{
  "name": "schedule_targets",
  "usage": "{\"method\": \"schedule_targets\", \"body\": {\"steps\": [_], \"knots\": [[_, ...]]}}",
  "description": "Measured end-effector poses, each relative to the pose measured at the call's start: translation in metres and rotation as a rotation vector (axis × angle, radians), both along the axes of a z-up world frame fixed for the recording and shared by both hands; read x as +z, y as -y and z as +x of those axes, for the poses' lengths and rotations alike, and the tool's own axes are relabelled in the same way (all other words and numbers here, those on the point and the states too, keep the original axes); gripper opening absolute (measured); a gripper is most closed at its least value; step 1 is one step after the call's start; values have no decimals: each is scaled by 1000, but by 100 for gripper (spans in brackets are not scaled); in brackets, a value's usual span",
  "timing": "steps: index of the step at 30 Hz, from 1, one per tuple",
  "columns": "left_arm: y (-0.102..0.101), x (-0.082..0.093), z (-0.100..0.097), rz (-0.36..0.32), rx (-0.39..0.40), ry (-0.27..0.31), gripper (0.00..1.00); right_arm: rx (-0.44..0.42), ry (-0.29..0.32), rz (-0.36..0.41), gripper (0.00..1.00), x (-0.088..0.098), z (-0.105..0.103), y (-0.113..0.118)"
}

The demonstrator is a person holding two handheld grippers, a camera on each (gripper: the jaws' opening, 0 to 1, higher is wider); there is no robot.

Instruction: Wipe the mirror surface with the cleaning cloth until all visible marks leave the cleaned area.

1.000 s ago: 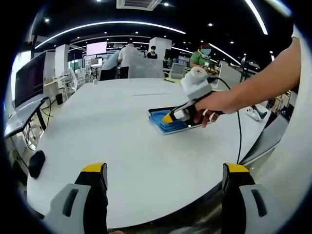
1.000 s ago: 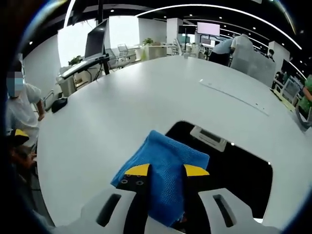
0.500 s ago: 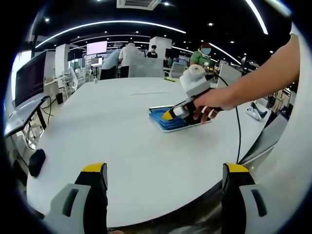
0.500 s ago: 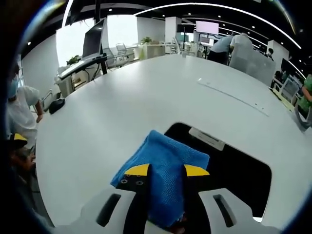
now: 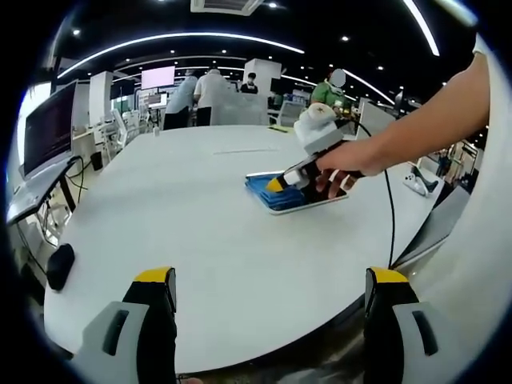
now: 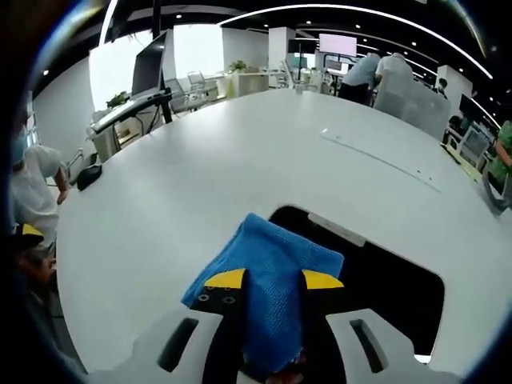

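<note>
One blue cloth (image 6: 276,276) lies pinched on one mirror (image 6: 376,288), white table (image 6: 240,160).

White round table (image 5: 184,232) spans mid-frame; dark monitor (image 5: 50,128) at left edge; people stand at desks (image 5: 200,92) at upper centre

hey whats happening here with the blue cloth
A person is wiping a mirror that lies flat on a big white table. The right gripper is shut on a folded blue cleaning cloth and presses it on the mirror's near edge; the left gripper view shows the hand holding that gripper over the mirror. The left gripper hangs open at the table's near edge, holding nothing.
</note>
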State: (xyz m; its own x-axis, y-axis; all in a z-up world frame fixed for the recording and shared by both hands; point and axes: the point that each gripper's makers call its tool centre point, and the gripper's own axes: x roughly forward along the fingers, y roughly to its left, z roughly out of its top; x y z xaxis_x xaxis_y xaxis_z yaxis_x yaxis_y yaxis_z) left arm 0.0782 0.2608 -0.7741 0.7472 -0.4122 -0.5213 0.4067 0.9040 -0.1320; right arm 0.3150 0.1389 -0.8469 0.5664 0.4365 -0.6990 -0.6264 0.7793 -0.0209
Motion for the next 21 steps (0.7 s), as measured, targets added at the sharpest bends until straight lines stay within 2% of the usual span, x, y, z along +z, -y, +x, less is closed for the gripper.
{"method": "schedule_targets", "body": {"steps": [21], "knots": [[4,-1,4,5,-37,-1,99,-30,2,0,22,0,15,-2]]}}
